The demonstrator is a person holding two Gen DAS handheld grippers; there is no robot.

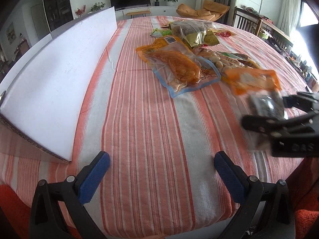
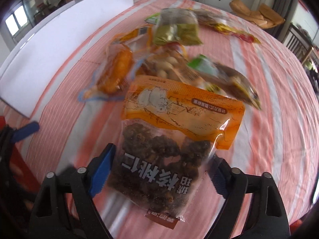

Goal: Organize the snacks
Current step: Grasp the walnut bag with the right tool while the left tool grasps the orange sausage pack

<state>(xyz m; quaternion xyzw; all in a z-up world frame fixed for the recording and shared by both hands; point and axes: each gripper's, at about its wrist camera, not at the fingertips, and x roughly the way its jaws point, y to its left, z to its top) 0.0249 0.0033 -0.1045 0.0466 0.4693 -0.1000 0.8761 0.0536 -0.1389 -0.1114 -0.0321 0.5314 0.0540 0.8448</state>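
Observation:
My right gripper (image 2: 159, 169) is shut on an orange-topped clear bag of dark walnut pieces (image 2: 169, 139) and holds it above the striped tablecloth; the bag (image 1: 257, 87) and gripper (image 1: 265, 109) show blurred at the right in the left wrist view. My left gripper (image 1: 161, 165) is open and empty over the near part of the table. A pile of snack packs lies beyond: a clear pack with an orange fillet (image 1: 175, 67) (image 2: 115, 69), a peanut bag (image 2: 169, 67), a gold-green pack (image 1: 201, 37) (image 2: 177, 31).
A white cardboard box lid (image 1: 55, 75) (image 2: 59, 37) stands along the table's left side. The table wears a red-and-white striped cloth (image 1: 139, 119). A red chair cushion (image 1: 12, 205) sits at the near edge. Chairs (image 1: 247, 23) stand at the far right.

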